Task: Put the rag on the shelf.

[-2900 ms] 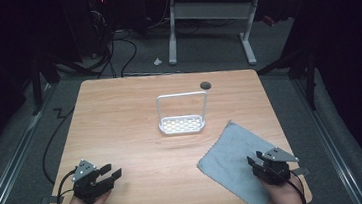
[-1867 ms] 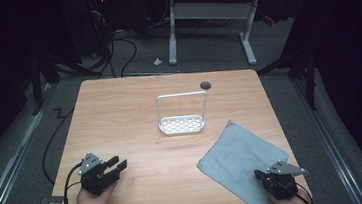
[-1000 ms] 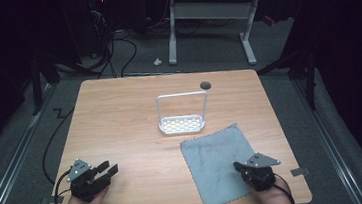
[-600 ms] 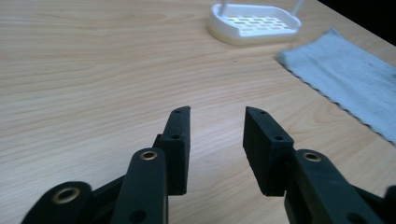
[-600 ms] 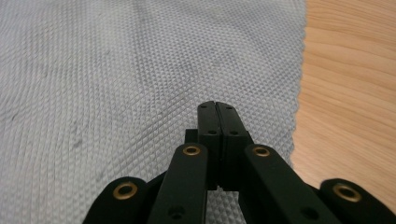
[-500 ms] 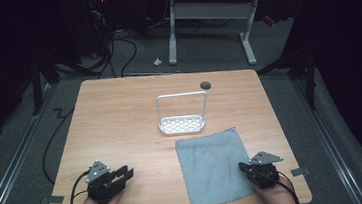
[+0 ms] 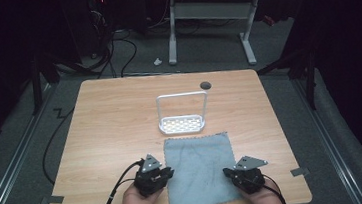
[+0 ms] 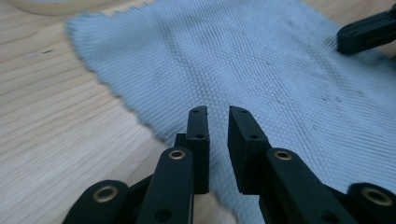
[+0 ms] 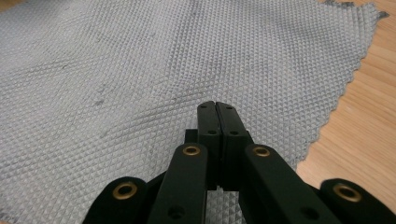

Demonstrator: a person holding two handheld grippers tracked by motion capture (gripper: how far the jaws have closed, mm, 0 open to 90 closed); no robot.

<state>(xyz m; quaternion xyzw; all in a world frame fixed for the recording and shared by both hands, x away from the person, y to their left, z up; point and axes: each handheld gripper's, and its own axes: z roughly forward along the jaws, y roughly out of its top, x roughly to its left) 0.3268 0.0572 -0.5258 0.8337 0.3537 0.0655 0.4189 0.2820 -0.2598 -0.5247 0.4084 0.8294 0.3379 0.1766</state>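
Grey cloth [image 7: 199, 169] lies flat at table's [image 7: 111, 129] near edge, just before white rack [image 7: 182, 115]. Right gripper [image 9: 217, 112] jaws pressed together over cloth's right corner. Left gripper [image 8: 218, 122] jaws, narrow gap, just been closing, over cloth's left edge, nothing visibly pinched.

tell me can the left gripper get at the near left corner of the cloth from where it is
Probably yes: the left gripper sits right at the cloth edge, jaws slightly apart after closing, with nothing between it and the corner.

Cloth [image 7: 199, 169] dragged left, squared; left gripper [image 7: 162, 176] moved to its edge, fingers closing.
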